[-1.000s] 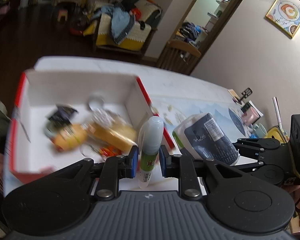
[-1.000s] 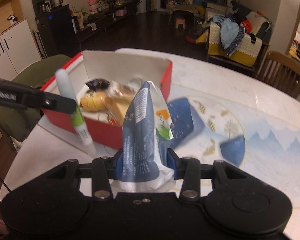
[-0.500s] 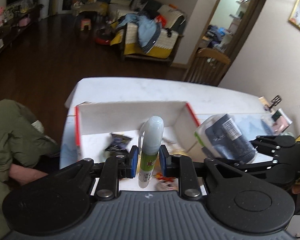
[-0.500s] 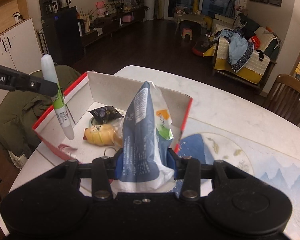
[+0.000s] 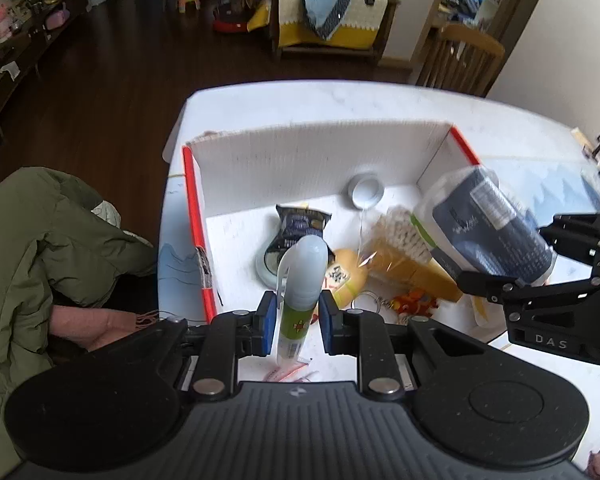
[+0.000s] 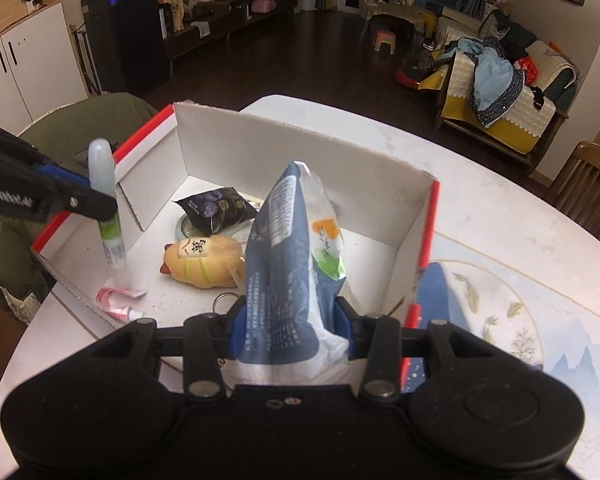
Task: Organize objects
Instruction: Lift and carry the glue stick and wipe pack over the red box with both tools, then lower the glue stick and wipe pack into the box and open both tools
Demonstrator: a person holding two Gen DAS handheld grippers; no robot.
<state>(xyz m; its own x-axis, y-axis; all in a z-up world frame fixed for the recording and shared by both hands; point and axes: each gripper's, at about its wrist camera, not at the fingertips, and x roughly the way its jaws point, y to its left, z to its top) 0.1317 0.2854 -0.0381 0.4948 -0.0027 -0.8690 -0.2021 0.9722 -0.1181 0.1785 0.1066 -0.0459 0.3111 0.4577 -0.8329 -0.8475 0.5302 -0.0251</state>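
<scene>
My left gripper [image 5: 296, 312] is shut on an upright glue stick [image 5: 300, 280] with a pale cap and green label, hanging over the front-left part of a white box [image 5: 320, 148] with red edges. In the right wrist view the glue stick [image 6: 104, 168] hangs just inside the box's left wall [image 6: 148, 152], with the left gripper [image 6: 100, 192] around it. My right gripper [image 6: 290, 320] is shut on a blue-and-white soft pack [image 6: 292, 248], held over the right part of the box. The left wrist view shows the same pack [image 5: 488, 224] and right gripper [image 5: 506, 254] at the right.
In the box lie a dark snack packet [image 6: 216, 210], a yellow bread-shaped toy [image 6: 204, 260], a pink tube [image 6: 116, 300], a white lid [image 5: 366, 194], a cotton-swab pack [image 5: 404, 236] and a keyring [image 5: 370, 300]. A green jacket [image 5: 40, 240] hangs left of the table; a patterned mat [image 6: 520, 320] lies right.
Both grippers have travelled from beside the box's right wall to above its inside and sunk a little. The glue stick and the pack stay gripped.
</scene>
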